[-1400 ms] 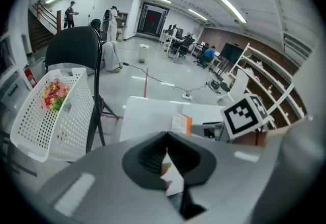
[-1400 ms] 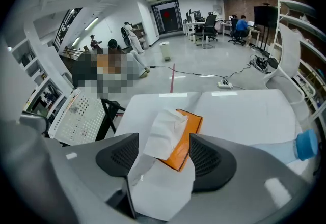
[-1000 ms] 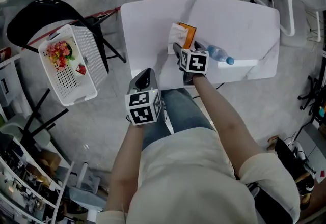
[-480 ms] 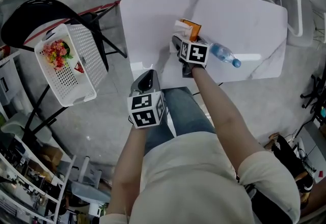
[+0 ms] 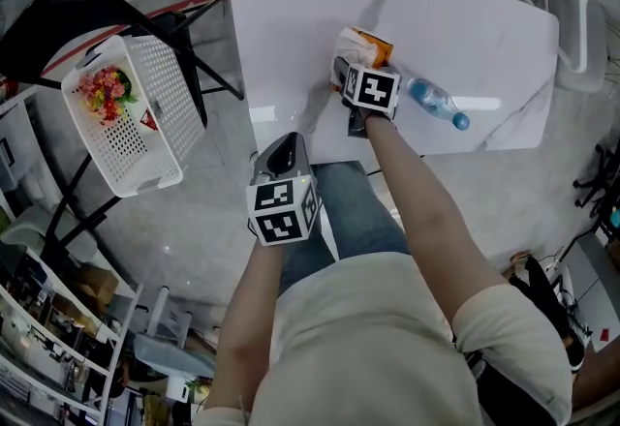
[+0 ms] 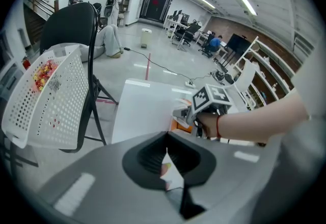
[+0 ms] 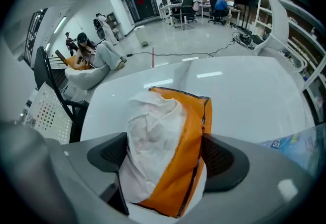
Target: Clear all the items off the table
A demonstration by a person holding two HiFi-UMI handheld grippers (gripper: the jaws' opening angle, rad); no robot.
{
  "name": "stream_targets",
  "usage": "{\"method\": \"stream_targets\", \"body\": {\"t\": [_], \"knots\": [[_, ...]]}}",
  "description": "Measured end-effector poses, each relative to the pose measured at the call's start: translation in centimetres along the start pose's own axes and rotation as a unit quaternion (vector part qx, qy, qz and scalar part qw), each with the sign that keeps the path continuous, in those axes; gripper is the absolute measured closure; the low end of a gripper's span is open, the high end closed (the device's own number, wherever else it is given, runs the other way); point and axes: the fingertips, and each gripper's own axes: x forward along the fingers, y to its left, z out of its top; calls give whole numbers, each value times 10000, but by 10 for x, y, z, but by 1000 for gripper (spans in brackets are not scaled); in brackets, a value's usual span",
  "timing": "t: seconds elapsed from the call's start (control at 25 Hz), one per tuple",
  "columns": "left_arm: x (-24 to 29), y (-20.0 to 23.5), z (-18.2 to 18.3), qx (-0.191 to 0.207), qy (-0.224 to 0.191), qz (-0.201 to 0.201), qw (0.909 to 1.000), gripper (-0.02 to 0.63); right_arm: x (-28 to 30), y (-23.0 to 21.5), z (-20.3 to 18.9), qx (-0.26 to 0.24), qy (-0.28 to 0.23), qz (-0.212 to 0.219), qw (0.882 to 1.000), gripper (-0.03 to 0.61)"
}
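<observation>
The right gripper point(image 5: 355, 64) points steeply down at the white marble-patterned table point(image 5: 465, 27), at the end of a bare right forearm point(image 5: 426, 221) stretched forward from the person's body. Its marker cube faces up, just behind the jaws. Those jaws have just been opening and now stand spread wide, one on each side of the orange plastic tissue pack with crumpled white tissue bulging from its top point(image 7: 173, 136). The pack lies on the table between the pads, near the middle of the tabletop. The pads flank its sides closely but do not squeeze it.

The left gripper point(image 5: 281, 151) is angled downward too, held close to the body over the table's near edge, above the lap in blue jeans point(image 5: 354, 211). The left forearm point(image 5: 250, 318) is tucked in beside the torso. Its jaws are drawn together, with only a thin slit between the pads and nothing gripped.

A clear plastic water bottle with a blue cap point(image 5: 436, 105) lies on its side on the table, just right of the right gripper. To the left, apart from the table, a white perforated plastic basket point(image 5: 145, 148) sits on a black chair point(image 5: 58, 22) and holds a bunch of red and pink flowers point(image 5: 105, 90)
</observation>
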Motion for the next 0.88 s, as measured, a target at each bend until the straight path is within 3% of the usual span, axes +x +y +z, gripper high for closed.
{"method": "stream_targets", "body": {"t": [0.2,0.56,0.88], "knots": [[-1,2,-2,-40,-11,43,10000,604,1,-2,-1,-13,56,35,10000,138],[-7,-3,-6,37,-40,19,10000,604,-17,-1,6,-29,-60,161,9998,362],[-21,-9,-6,118,-170,-6,9998,604,-37,-1,3,-228,-142,166,9995,408]]}}
